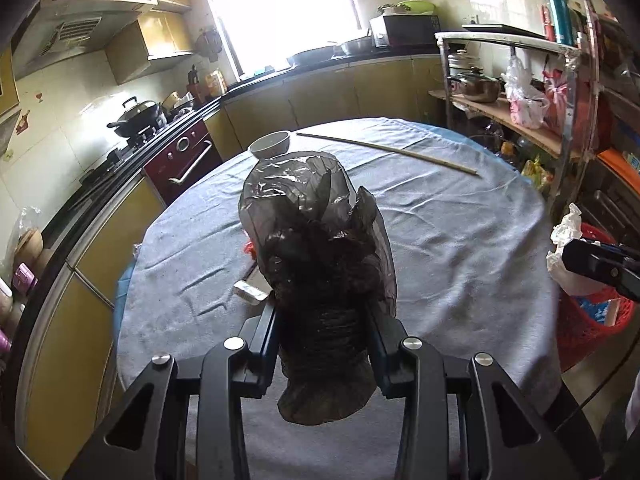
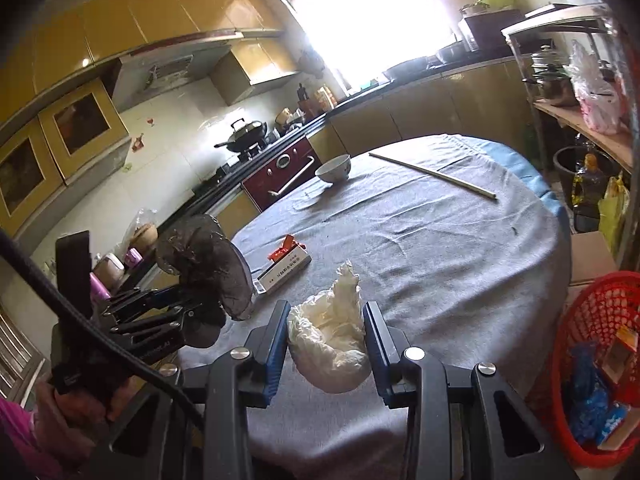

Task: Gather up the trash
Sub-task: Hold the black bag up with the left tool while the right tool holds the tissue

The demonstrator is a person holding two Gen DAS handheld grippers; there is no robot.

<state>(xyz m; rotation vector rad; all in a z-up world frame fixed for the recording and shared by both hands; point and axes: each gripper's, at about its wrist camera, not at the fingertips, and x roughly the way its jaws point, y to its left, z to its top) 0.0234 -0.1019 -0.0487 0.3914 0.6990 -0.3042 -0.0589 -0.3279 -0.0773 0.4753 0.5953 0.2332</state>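
On the grey-clothed table (image 2: 460, 272) stand one white bowl (image 2: 334, 169), one long thin stick (image 2: 432, 175) and one opened carton (image 2: 285, 269). Two bits of trash are gripped: one dark plastic bag (image 1: 316, 248) and one white crumpled wad (image 2: 334, 332). One red basket (image 2: 596, 364) sits beside the table.

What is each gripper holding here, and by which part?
Left gripper: crumpled dark plastic bag, clamped near its lower end. Right gripper: white crumpled tissue, pinched across its middle.

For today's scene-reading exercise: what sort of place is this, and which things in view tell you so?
Most likely a home kitchen: a lidded wok sits on a gas stove beneath a range hood, yellow cabinets line the walls, and a microwave stands on the counter.
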